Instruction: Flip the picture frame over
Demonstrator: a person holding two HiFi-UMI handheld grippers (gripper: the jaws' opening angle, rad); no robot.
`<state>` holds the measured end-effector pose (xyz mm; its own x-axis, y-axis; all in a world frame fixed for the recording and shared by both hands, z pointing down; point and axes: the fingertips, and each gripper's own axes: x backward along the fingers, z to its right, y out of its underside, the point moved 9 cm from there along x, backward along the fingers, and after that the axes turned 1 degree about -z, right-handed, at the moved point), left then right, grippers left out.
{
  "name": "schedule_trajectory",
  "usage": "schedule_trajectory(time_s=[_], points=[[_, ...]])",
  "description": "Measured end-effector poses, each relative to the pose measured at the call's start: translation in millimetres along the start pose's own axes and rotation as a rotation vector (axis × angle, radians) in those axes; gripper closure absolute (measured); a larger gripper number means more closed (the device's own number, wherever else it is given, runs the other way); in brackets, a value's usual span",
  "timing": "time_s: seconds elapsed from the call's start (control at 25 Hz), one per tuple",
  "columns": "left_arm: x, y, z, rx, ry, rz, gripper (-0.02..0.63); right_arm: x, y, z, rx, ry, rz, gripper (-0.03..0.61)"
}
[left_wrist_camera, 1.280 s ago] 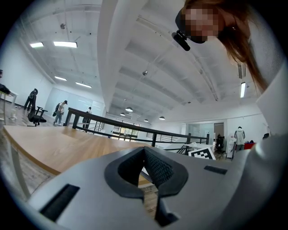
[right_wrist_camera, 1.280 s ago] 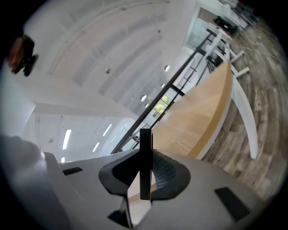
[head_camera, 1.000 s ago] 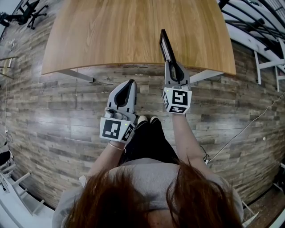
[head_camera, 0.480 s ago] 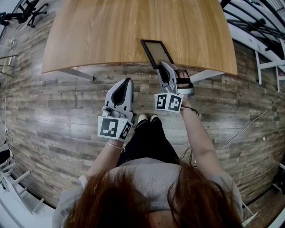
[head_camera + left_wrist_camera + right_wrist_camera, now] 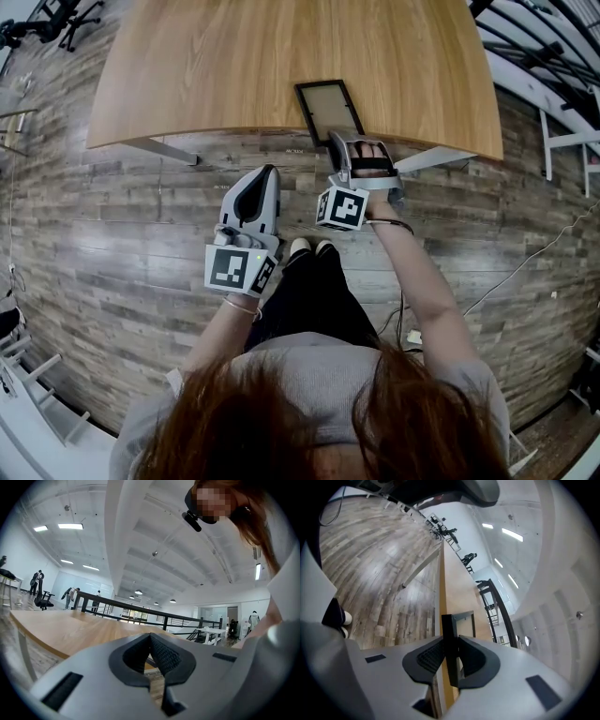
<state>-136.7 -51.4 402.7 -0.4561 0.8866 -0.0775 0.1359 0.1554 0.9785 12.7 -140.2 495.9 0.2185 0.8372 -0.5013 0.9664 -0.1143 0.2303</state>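
A black picture frame (image 5: 328, 109) with a pale brown panel lies nearly flat at the near edge of the wooden table (image 5: 225, 66). My right gripper (image 5: 337, 147) is shut on the frame's near edge; in the right gripper view the dark frame edge (image 5: 450, 653) is pinched between the pads, and the rest of the frame (image 5: 464, 623) stretches along the tabletop. My left gripper (image 5: 266, 175) hovers over the floor just short of the table edge. Its jaws (image 5: 151, 656) meet at the tips with nothing between them.
The table's white legs (image 5: 159, 150) stand under its near edge above plank flooring (image 5: 112, 244). Black railings (image 5: 539, 37) and white furniture sit at the right. Office chairs (image 5: 56, 19) stand at the far left. People stand far off in the left gripper view.
The frame stood on edge a second ago; my right gripper has rolled and sunk, laying it down onto the table with its panel facing up. The left gripper stayed put.
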Motion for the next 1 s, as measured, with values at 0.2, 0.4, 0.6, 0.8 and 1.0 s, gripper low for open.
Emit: schedule_trajectory(time_s=[0.2,0.4,0.6,0.8,1.0], points=[[-1,0,1,0.004,-0.002,0.001,0.607,-12,-4,-11,0.119,-0.064,-0.034,0.491],[1,1,0,0.011,-0.008,0.004,0.607,-14,-6,-10,0.113,-0.09,-0.03,0.488],[1,2,-1,0.014,-0.017,0.004,0.607,-15,-8,-4,0.088,-0.061,-0.013,0.485],[3,5,-6,0.021,-0.029,0.0,0.607,-23,-7,-14,0.065,-0.054,-0.009,0.483],[2,5,-3,0.021,-0.03,-0.004,0.607,-22,-4,-16,0.082,-0.087,-0.029,0.437]])
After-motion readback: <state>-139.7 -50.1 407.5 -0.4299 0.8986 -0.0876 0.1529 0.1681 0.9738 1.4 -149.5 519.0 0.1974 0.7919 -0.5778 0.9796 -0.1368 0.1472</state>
